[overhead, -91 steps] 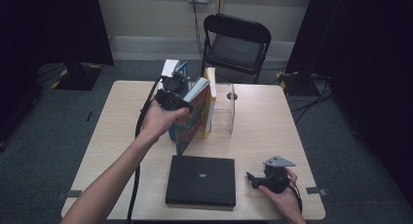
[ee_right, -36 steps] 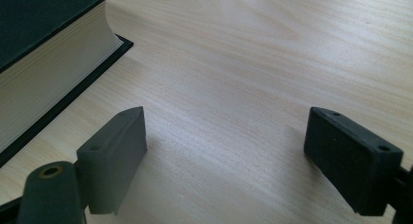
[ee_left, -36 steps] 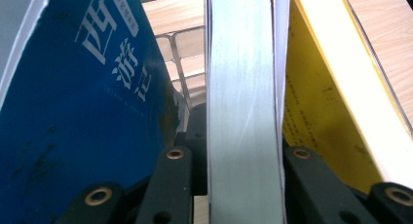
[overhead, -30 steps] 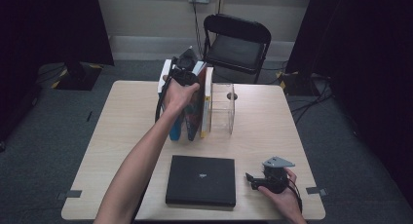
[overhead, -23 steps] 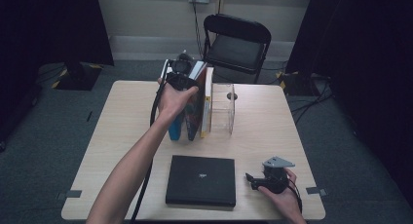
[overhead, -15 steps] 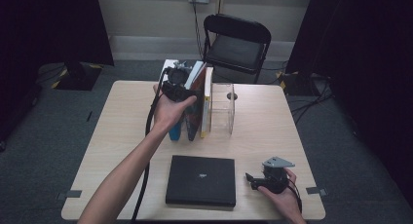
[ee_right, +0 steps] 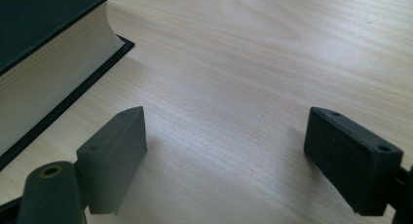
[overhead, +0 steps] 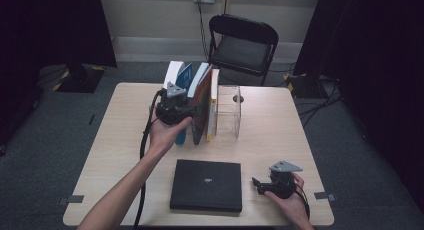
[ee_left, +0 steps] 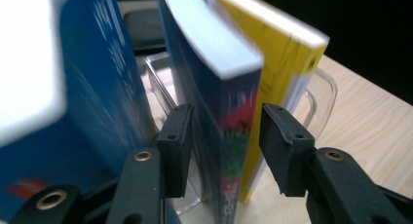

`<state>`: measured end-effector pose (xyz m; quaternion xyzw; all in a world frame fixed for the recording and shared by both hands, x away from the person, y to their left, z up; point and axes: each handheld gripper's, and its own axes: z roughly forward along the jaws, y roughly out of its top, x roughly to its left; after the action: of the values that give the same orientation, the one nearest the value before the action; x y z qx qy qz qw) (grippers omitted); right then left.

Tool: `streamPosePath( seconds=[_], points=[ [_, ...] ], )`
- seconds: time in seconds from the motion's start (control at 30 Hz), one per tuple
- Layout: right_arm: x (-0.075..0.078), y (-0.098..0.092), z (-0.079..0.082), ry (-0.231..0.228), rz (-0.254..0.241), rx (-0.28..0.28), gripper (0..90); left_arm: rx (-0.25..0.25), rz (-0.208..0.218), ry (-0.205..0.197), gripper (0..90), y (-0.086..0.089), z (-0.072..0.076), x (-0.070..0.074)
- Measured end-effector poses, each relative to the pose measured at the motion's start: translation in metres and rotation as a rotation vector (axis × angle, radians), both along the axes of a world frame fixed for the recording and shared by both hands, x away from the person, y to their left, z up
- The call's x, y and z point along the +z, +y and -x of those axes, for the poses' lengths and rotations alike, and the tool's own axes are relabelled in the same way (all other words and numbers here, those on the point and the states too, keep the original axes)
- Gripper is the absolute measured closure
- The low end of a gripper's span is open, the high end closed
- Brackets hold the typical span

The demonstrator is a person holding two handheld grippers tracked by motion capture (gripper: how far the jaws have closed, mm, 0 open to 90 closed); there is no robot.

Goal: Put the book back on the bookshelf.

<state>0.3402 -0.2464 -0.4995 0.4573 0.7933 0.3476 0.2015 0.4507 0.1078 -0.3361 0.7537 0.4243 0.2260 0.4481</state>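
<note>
The blue paperback [ee_left: 229, 136] stood in the clear rack [overhead: 231, 110] between a big blue book [ee_left: 97, 102] and a yellow one [ee_left: 277, 73], with the left gripper [ee_left: 221, 146] straddling its spine, jaws just closing in but not quite pinching it – the right gripper [ee_right: 229, 156] sat wide open and empty on the table [overhead: 280, 125] beside the black book [overhead: 206, 184].

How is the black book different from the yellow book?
The black book lies flat on the table near the person; the yellow book stands upright in the clear holder. The black book lies alone; the yellow book has other books beside it. Both are closed.
</note>
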Motion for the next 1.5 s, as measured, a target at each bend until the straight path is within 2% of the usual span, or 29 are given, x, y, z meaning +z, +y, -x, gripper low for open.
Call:
streamPosePath(
  seconds=[0.07, 0.1, 0.17, 0.2, 0.23, 0.4, 0.43, 0.57, 0.67, 0.73, 0.8, 0.87, 0.9, 0.97, 1.0, 1.13, 1.2, 1.23, 1.3, 1.37, 1.43, 1.5],
  points=[
    [0.000, 0.000, 0.000, 0.000, 0.000, 0.000, 15.4, 0.014, -0.004, -0.005, 57.6, -0.002, -0.002, -0.006],
    [0.000, 0.000, 0.000, -0.001, 0.000, 0.000, 15.4, 0.031, -0.005, -0.012, 62.0, -0.004, -0.003, -0.009],
    [0.000, 0.000, 0.000, 0.000, 0.000, 0.000, 15.4, 0.044, 0.048, 0.000, 66.1, -0.003, -0.005, -0.011],
    [0.000, 0.000, 0.000, 0.000, 0.000, 0.000, 15.4, 0.070, 0.050, -0.004, 67.7, -0.004, -0.005, -0.010],
    [0.000, 0.000, 0.000, -0.001, 0.000, 0.001, 15.4, 0.071, 0.041, -0.003, 69.2, -0.004, -0.005, -0.009],
    [0.000, 0.000, -0.001, -0.001, 0.000, 0.003, 15.4, 0.089, 0.056, -0.005, 71.4, -0.007, -0.004, -0.009],
    [0.000, 0.000, -0.001, -0.001, 0.000, 0.003, 15.4, 0.093, 0.074, -0.009, 71.2, -0.007, -0.003, -0.011],
    [0.000, 0.000, -0.001, -0.001, 0.000, 0.002, 15.5, 0.057, 0.122, -0.013, 65.8, -0.003, -0.002, -0.016],
    [0.000, 0.000, -0.001, -0.001, 0.000, 0.003, 15.4, 0.049, 0.121, -0.013, 53.9, 0.000, 0.000, -0.018],
    [0.000, 0.000, -0.001, 0.000, 0.000, 0.002, 15.4, 0.024, 0.128, -0.016, 51.2, 0.002, 0.003, -0.020],
    [0.000, 0.001, -0.001, 0.000, 0.000, 0.001, 15.4, 0.026, 0.115, -0.031, 48.6, 0.004, 0.007, -0.022],
    [0.000, 0.001, -0.001, 0.000, 0.000, 0.000, 15.4, 0.011, 0.126, -0.029, 48.3, 0.008, 0.010, -0.026],
    [0.000, 0.001, -0.001, 0.000, 0.001, -0.001, 15.4, 0.009, 0.135, -0.029, 49.5, 0.009, 0.009, -0.027],
    [0.000, 0.001, -0.002, -0.001, 0.000, -0.001, 15.4, -0.006, 0.144, -0.019, 58.3, 0.010, 0.006, -0.028],
    [0.000, 0.001, -0.002, -0.001, 0.000, -0.002, 15.4, -0.013, 0.134, -0.015, 60.3, 0.010, 0.005, -0.030],
    [0.000, 0.002, -0.002, -0.001, 0.000, -0.002, 15.4, -0.009, 0.115, -0.010, 60.0, 0.006, 0.002, -0.037],
    [0.000, 0.002, -0.002, -0.001, 0.000, -0.002, 15.4, 0.011, 0.100, 0.010, 61.4, 0.003, 0.001, -0.042],
    [0.000, 0.002, -0.002, -0.001, 0.000, -0.002, 15.4, 0.019, 0.103, 0.012, 66.6, 0.003, 0.001, -0.044],
    [0.000, 0.002, -0.002, -0.001, 0.000, -0.002, 15.4, 0.018, 0.129, 0.015, 67.9, 0.004, 0.001, -0.045],
    [0.000, 0.002, -0.002, -0.001, 0.000, -0.002, 15.4, 0.030, 0.120, 0.015, 69.1, 0.002, 0.002, -0.044],
    [0.000, 0.002, -0.002, -0.001, 0.000, -0.002, 15.4, 0.030, 0.145, 0.030, 69.6, 0.003, 0.001, -0.044],
    [0.000, 0.002, -0.002, -0.001, 0.000, -0.002, 15.4, 0.040, 0.149, 0.027, 70.2, 0.003, 0.002, -0.044]
  ],
)
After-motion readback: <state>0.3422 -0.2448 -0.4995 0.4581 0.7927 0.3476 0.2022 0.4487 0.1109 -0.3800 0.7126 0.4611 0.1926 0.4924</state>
